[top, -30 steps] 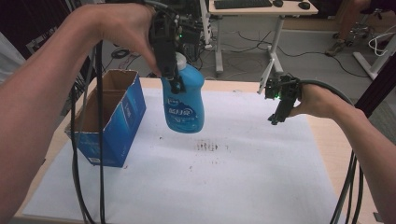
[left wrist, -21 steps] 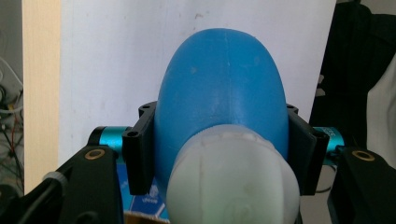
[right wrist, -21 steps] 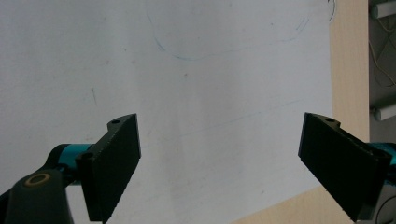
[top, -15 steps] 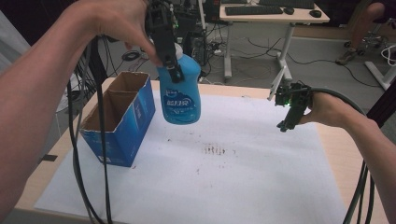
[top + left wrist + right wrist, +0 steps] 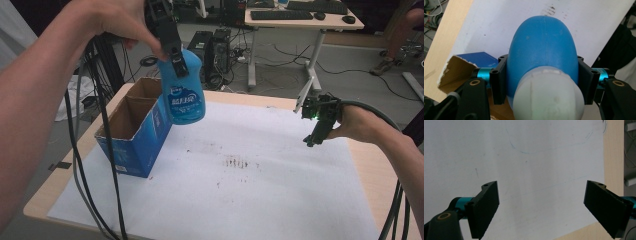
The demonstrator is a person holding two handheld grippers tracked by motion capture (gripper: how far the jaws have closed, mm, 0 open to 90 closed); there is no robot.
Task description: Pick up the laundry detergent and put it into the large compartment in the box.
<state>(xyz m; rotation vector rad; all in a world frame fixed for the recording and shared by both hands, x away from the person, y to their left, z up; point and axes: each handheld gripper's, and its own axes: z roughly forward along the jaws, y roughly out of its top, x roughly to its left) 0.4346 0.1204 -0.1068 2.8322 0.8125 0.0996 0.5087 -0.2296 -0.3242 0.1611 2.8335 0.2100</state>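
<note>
Blue bottle [image 5: 184,89] is hanging in the air above the near-left part of the table, gripped by the left gripper [image 5: 170,47] just below its white cap [image 5: 548,97]. In the left gripper view the two black jaws are pressing on either side of the bottle's shoulder, with the white cap nearest the camera and the rounded blue body swelling away toward the white sheet [image 5: 499,22] below. The person's left forearm [image 5: 45,85] is reaching in from the lower left of the high view and rising steeply, the left hand [image 5: 117,20] wrapping the gripper's body near the top edge, and the gripper is pointing downward so the bottle is dangling upright with its label facing the camera. Black cables [image 5: 95,150] are drooping from that arm across the table's left side. The bottle's base is hovering just above the right rim of the open cardboard box [image 5: 137,127], which is standing on the left part of the sheet with its blue sides showing.

Farther right, the right hand [image 5: 357,122] is holding the right gripper [image 5: 320,120] low over the sheet's right edge, angled down and leftward, well apart from the bottle. In the right gripper view its jaws are standing wide apart with nothing between them, only the white sheet [image 5: 536,157] and a strip of wooden table [image 5: 612,152] beyond.
</note>
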